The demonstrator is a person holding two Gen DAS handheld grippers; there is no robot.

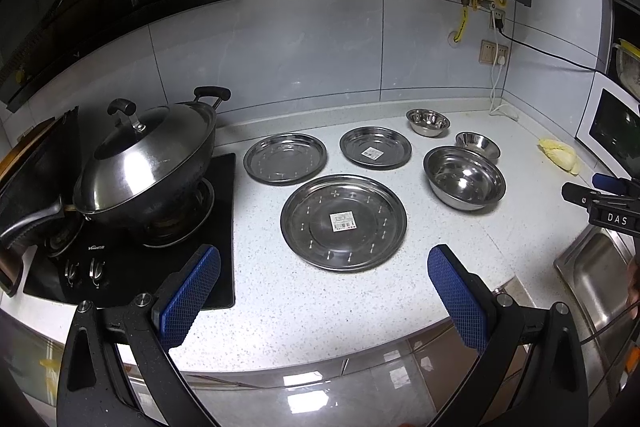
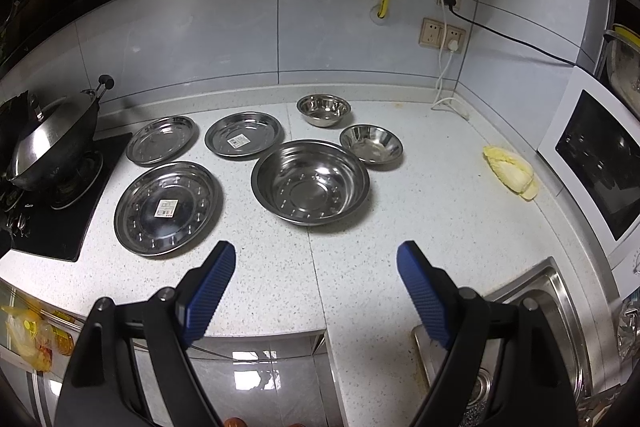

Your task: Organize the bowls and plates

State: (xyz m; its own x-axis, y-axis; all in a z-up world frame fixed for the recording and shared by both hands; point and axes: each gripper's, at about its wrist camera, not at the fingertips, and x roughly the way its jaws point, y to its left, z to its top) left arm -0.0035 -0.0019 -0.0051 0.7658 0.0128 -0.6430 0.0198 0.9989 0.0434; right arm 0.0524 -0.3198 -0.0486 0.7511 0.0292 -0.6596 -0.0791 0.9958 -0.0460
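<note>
Plates left of bowls

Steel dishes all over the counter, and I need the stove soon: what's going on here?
A person holds a two-finger gripper in each hand above the counter's front edge. The left gripper and right gripper are both open and holding nothing. Three steel plates, the largest plate nearest, lie separately next to the stove. The large bowl and two small bowls sit to their right, unstacked. The lidded wok sits on the burner. Sorting hasn't started.
</note>
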